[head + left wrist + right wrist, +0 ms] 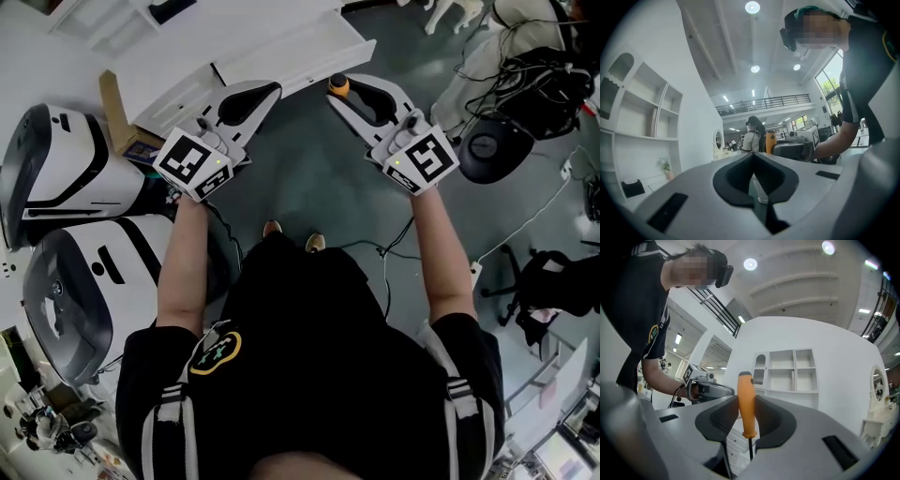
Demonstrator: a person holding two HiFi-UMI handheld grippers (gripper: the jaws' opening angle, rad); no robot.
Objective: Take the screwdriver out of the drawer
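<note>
An orange-handled screwdriver (pixel 746 404) stands upright between my right gripper's (pixel 746 399) pads, its thin dark shaft (pixel 750 448) pointing down. In the head view the right gripper (pixel 342 94) is held out level at upper right, with the orange handle (pixel 337 86) showing at its tip. My left gripper (pixel 255 97) is held out beside it, a gap apart. Its jaws stand together with nothing between them (pixel 753 157). Just beyond both tips is the white drawer cabinet (pixel 281 52).
Two white rounded machines (pixel 66 169) (pixel 84 291) and a cardboard piece (pixel 114 112) lie at left. An office chair base (pixel 497 145) and tangled cables (pixel 534 75) lie at right. A white shelf unit (pixel 792 371) stands on the wall. Another person (pixel 752 136) stands far off.
</note>
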